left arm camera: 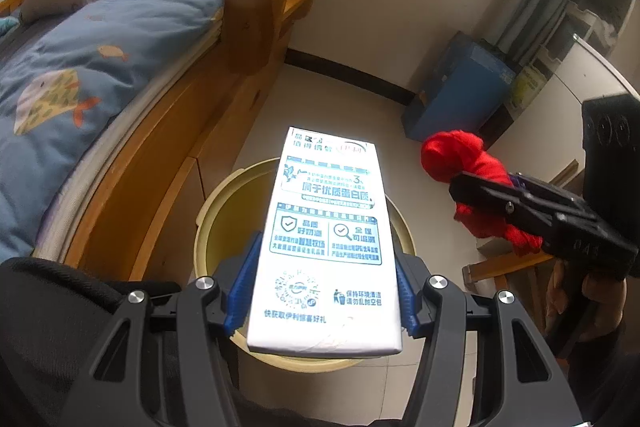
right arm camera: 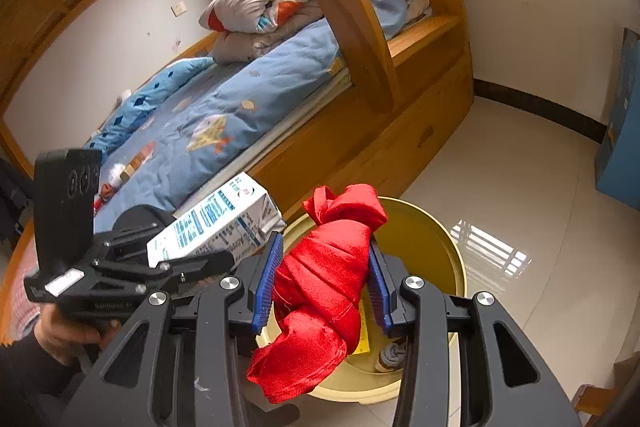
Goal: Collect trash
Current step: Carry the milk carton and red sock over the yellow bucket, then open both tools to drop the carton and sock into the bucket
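Blue-padded left claw point(left arm camera: 320, 291) is right up front, clamped on both long sides of a white milk carton point(left arm camera: 326, 239). Its long axis points straight ahead along the fingers, and it's held directly above the yellow bin point(left arm camera: 208, 227), so I'd guess just opening the jaws drops it in. On the far left is the wooden bunk bed point(left arm camera: 168, 163) with a blue fish quilt point(left arm camera: 60, 87). Moving right, the right claw point(right arm camera: 322, 285) is squeezed around a knotted red cloth bundle point(right arm camera: 324, 291). That one hangs over the bin's near rim (some stuff is already inside, too small to make out). Both claws are near the opening, but the left looks better centred.
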The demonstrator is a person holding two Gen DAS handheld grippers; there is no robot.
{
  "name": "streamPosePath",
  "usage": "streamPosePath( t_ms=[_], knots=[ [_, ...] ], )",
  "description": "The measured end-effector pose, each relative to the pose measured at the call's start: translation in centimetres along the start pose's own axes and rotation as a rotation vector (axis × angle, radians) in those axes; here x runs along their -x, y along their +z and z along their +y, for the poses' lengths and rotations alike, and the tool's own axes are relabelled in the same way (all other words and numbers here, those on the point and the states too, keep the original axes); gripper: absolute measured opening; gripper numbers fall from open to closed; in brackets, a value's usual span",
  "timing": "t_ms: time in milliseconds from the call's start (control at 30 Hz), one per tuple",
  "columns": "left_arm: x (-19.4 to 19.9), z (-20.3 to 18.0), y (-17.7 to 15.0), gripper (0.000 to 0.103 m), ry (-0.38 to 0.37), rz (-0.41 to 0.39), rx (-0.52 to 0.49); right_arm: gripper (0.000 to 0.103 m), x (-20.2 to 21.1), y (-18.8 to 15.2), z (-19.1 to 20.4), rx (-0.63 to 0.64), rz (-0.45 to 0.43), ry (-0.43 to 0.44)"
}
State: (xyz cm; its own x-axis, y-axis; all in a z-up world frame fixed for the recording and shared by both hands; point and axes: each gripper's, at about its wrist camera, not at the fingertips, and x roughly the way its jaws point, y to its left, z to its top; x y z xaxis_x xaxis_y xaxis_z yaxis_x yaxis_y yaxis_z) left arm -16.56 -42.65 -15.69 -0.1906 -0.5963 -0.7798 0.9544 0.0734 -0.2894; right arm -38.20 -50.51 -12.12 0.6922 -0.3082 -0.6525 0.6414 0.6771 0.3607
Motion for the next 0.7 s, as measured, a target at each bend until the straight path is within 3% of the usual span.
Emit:
streamPosePath(
  t_ms=[33, 100, 167, 400, 700],
  knots=[
    [-0.2, 0.1, 0.1, 0.058, -0.014, 0.011, 0.007, 0.045, -0.2, 0.0, -0.1, 0.000, 0.004, -0.008],
    [-1.1, 0.4, 0.1, 0.093, -0.028, 0.057, 0.014, 0.062, -0.3, -0.1, -0.7, -0.022, 0.001, -0.016],
    [-1.7, 0.6, -0.1, 0.094, 0.002, 0.075, 0.012, 0.063, -0.2, -0.1, -1.4, -0.050, -0.002, -0.023],
    [-1.3, 0.9, -0.2, 0.094, -0.004, 0.066, 0.012, 0.064, -0.2, -0.2, -3.2, -0.140, 0.004, -0.004],
    [1.1, 0.7, -0.2, 0.094, 0.016, 0.003, -0.009, 0.065, -0.8, 0.6, -0.2, -0.079, 0.019, 0.025]
  ],
)
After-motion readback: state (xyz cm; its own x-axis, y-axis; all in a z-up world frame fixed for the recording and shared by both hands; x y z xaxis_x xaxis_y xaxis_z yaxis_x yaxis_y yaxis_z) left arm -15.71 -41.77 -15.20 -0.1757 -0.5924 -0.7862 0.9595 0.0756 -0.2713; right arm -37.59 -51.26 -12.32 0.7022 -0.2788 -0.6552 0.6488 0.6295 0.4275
